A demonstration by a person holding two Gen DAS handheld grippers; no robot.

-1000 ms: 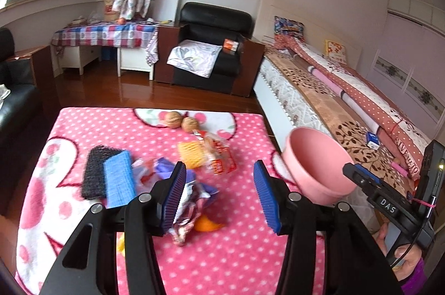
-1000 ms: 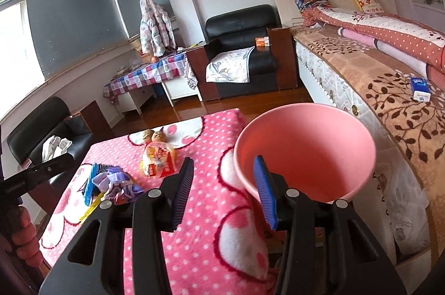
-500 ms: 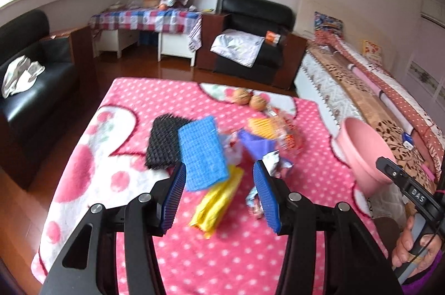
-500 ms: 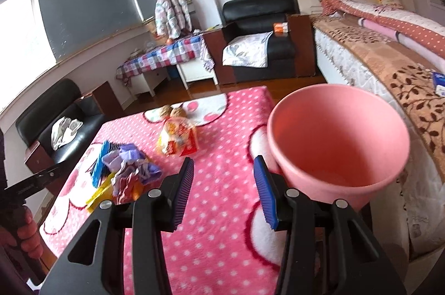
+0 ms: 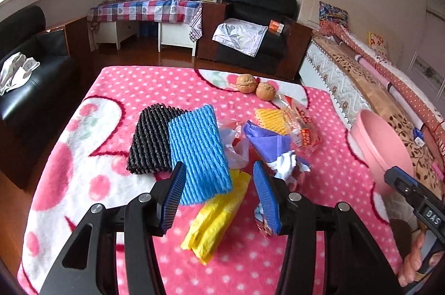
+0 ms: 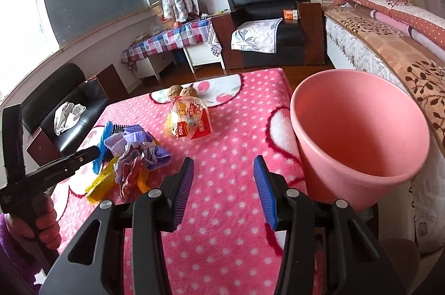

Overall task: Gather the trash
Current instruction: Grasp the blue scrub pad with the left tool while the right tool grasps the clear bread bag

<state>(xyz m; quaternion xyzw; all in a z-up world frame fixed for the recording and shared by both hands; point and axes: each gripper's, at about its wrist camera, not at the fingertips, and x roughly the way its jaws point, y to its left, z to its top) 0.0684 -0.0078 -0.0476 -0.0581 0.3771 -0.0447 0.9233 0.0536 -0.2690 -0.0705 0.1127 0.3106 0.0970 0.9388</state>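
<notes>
A heap of trash lies on the pink dotted blanket (image 5: 116, 89): a blue foam net (image 5: 197, 153) over a black foam net (image 5: 151, 139), a yellow wrapper (image 5: 217, 217), a purple wrapper (image 5: 268, 142), crumpled white plastic (image 5: 286, 165) and a clear snack bag (image 5: 301, 125). My left gripper (image 5: 219, 195) is open just above the blue net and yellow wrapper. A pink bin (image 6: 358, 136) stands at the table's right edge. My right gripper (image 6: 225, 189) is open and empty over the blanket, left of the bin. The heap also shows in the right wrist view (image 6: 130, 156).
Two walnuts (image 5: 254, 86) lie at the table's far side. A bed (image 5: 375, 81) runs along the right, close behind the bin. A black armchair (image 5: 256, 25) and a checked side table (image 5: 144, 11) stand at the back, a black sofa (image 5: 25, 67) at the left.
My left gripper has swung left and come down from beside the bin to over the blue net and yellow wrapper. My right gripper has drawn back from the bin's rim to over the blanket.
</notes>
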